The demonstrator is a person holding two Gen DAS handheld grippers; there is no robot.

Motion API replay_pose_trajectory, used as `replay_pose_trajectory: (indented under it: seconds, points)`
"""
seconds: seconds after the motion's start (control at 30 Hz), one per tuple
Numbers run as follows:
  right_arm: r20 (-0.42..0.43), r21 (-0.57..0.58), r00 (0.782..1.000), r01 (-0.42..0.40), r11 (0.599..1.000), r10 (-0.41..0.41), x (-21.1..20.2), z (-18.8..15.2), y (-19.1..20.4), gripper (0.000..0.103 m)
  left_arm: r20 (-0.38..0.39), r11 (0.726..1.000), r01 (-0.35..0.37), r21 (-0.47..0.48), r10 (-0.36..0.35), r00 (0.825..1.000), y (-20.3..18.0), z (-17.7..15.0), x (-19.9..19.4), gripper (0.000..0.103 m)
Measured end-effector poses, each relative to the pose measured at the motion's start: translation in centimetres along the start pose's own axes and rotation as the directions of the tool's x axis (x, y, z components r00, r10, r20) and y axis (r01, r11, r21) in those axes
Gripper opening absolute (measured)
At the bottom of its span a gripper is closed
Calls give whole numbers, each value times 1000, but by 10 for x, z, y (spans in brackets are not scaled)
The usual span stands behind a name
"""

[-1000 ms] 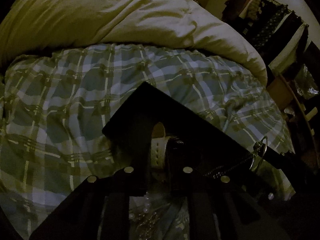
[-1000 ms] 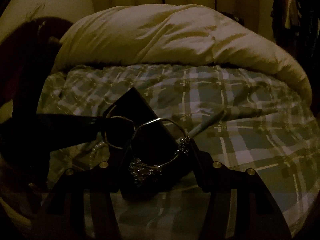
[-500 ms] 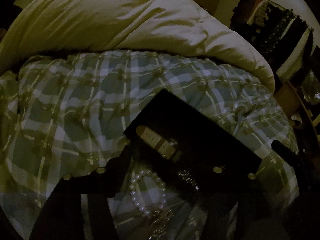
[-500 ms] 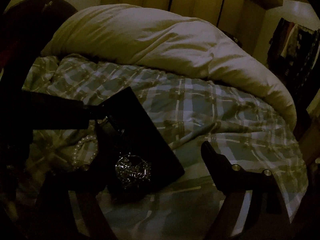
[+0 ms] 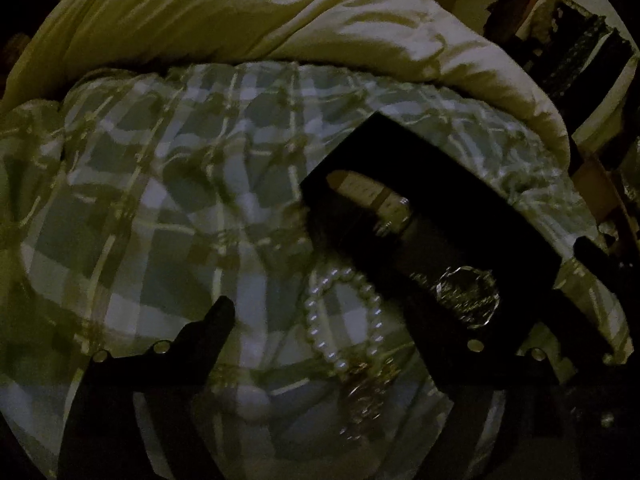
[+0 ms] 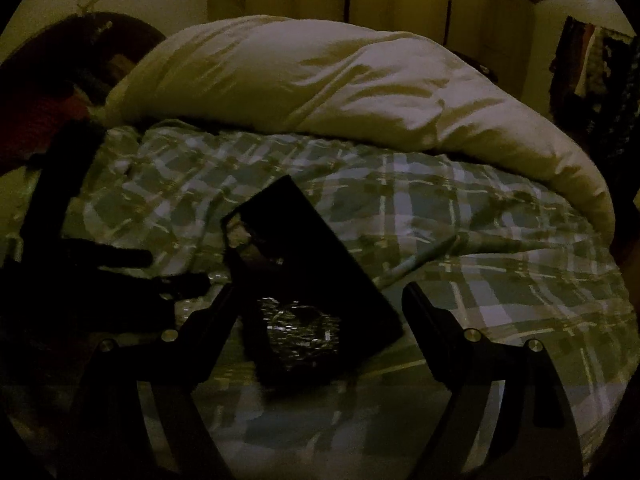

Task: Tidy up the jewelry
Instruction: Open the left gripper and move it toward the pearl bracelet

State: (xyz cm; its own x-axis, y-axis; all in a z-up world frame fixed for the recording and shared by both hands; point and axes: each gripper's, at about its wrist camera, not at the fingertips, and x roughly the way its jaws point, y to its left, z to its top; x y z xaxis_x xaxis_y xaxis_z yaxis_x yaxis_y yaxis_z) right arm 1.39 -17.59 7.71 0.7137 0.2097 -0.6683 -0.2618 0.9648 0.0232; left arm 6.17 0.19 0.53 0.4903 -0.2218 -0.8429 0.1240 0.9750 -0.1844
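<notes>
Pearl bracelet (image 5: 344, 320) loose between opening left gripper (image 5: 348, 320) fingers, awaiting tray (image 5: 400, 140); right gripper (image 6: 320, 304) spread, empty.

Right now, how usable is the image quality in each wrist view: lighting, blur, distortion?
Left wrist view: very dim with a yellow-green cast and strong fisheye bending; the pearl bracelet and watch stay readable, while the black tray swallows detail. Right wrist view: equally dark; the tray is nearly a silhouette, only the sparkly bracelet glints, and the left edge is black.
</notes>
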Motion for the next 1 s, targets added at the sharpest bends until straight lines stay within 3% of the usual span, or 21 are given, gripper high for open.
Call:
replay_pose_trajectory:
  seconds: [0.4, 0.7, 0.87, 1.0]
  points:
    - [-24, -1, 985, -173, 985, 173, -5, -10, 30, 83, 6, 997, -67, -37, 68, 998, 33, -13, -10, 87]
    - [-102, -74, 958, -276, 958, 268, -1, -32, 70, 83, 30, 997, -57, -49, 58, 998, 45, -16, -15, 87]
    - [-144, -116, 948, -302, 946, 285, 8, -42, 88, 83, 40, 998, -33, -54, 35, 999, 49, -15, -15, 82]
    - [-174, -67, 931, -337, 939, 322, 21, -45, 91, 83, 45, 998, 2, -68, 1, 999, 52, -16, -16, 73]
